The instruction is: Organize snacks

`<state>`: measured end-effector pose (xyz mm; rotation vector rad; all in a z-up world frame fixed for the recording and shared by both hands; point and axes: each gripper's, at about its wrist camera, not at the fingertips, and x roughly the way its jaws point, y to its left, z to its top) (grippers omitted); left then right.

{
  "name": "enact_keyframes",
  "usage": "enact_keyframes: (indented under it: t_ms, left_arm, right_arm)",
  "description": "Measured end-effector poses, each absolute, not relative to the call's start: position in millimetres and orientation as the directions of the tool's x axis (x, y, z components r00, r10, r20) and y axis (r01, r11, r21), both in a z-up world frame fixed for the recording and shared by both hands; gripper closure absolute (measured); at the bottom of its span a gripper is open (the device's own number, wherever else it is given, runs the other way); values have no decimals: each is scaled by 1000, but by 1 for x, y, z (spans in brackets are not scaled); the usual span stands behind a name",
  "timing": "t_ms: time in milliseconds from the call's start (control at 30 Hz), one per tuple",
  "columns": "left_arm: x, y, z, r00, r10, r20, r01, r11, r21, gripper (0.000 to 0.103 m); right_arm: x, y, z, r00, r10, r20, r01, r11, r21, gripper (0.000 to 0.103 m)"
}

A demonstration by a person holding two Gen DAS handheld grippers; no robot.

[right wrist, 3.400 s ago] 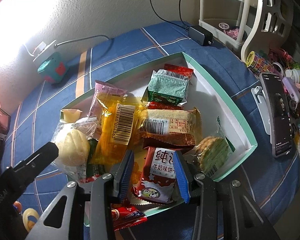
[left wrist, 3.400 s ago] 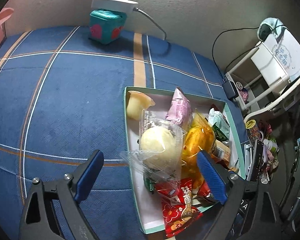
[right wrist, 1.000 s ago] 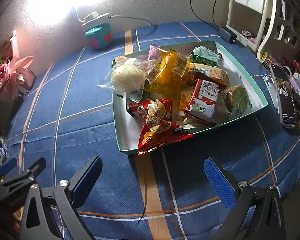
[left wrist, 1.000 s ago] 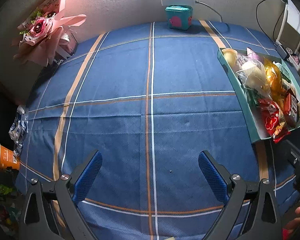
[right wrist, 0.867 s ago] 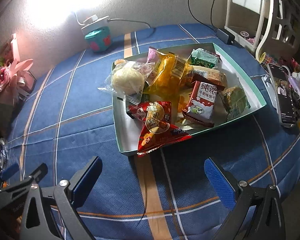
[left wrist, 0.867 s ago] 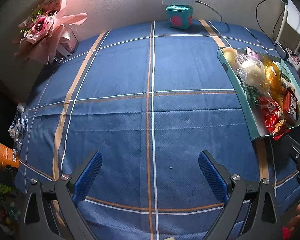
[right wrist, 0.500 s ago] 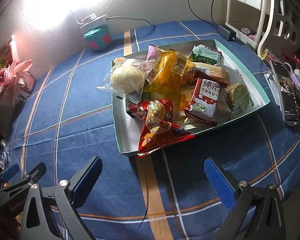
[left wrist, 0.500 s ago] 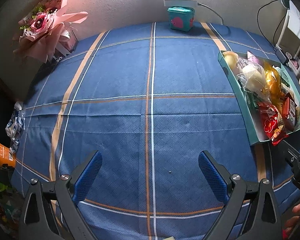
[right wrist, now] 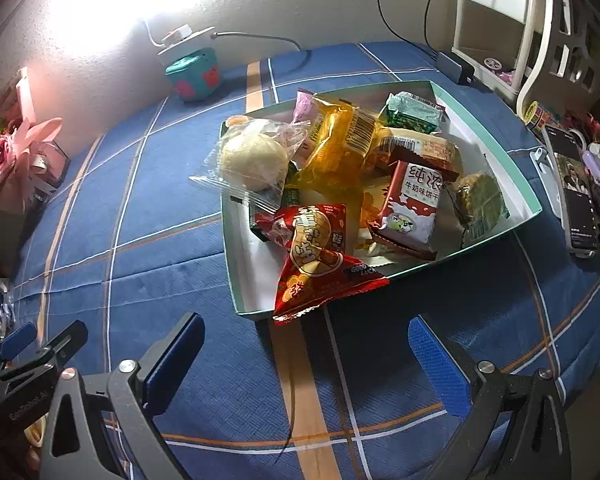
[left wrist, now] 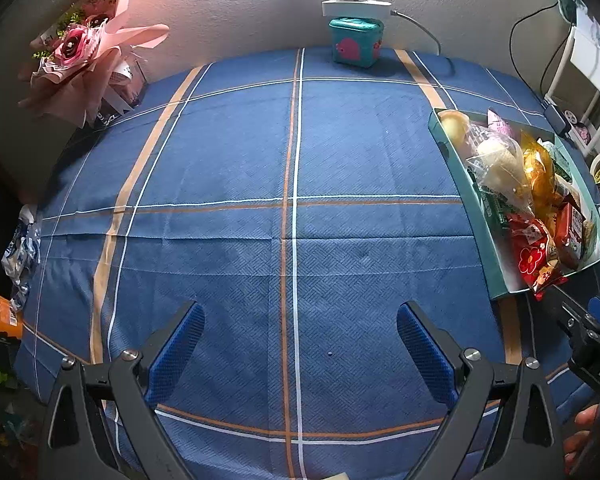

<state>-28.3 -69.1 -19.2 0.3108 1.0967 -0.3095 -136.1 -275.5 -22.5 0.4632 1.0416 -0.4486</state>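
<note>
Withdrawn from above the snacks since the earliest frame, the left gripper (left wrist: 298, 334) hangs released over bare tablecloth (left wrist: 228, 152), the snack tray (left wrist: 486, 240) far to its right. Right view: right gripper (right wrist: 306, 350), spread, empty, faces the overhanging red packet (right wrist: 314, 258); tuck that first.

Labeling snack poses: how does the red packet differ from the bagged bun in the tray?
The red packet is opaque and printed; the bun bag is clear, showing a pale round bun. The red packet hangs over the tray's near rim; the bun bag overhangs its left rim. Both are sealed, untouched by either tool.
</note>
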Motion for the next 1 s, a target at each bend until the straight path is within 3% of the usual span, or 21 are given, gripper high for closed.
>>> enact_keyframes:
  t_ms: [1000]
  left_arm:
    - [-28,-72,-16,430,-108,-896,395,915,79,6]
  right_arm:
    - [-134,-275,-22,439,-127,-890,549,821,153,0]
